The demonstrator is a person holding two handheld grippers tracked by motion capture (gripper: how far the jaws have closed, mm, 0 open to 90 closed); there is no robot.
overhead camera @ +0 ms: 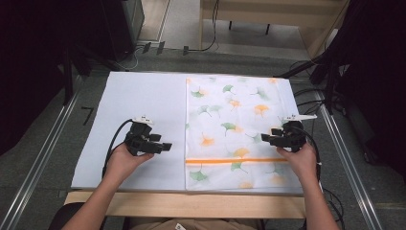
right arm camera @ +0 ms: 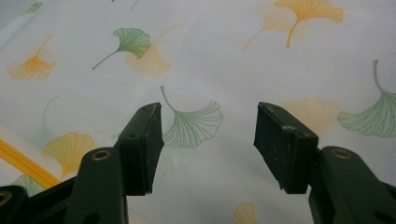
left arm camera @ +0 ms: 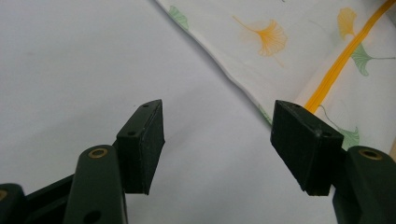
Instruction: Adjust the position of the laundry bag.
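i'm seeing both forearms coming in from the bottom of the high view, angling outward and well apart. my left hand [overhead camera: 125, 160] is gripping the left claw [overhead camera: 165, 146], which is pointing rightward, its jaws spread wide with nothing between them. my right hand [overhead camera: 300, 160] is gripping the right claw [overhead camera: 264, 139], pointing leftward, jaws likewise gaping and holding nothing.

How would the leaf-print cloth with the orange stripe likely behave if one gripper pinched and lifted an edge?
The leaf-print cloth lies flat and thin on the white table cover, so it would probably drape limply rather than hold shape. It looks light; a pinch at one edge would likely drag the rest along. The left gripper is open beside its edge, which looks low and may be hard to catch.
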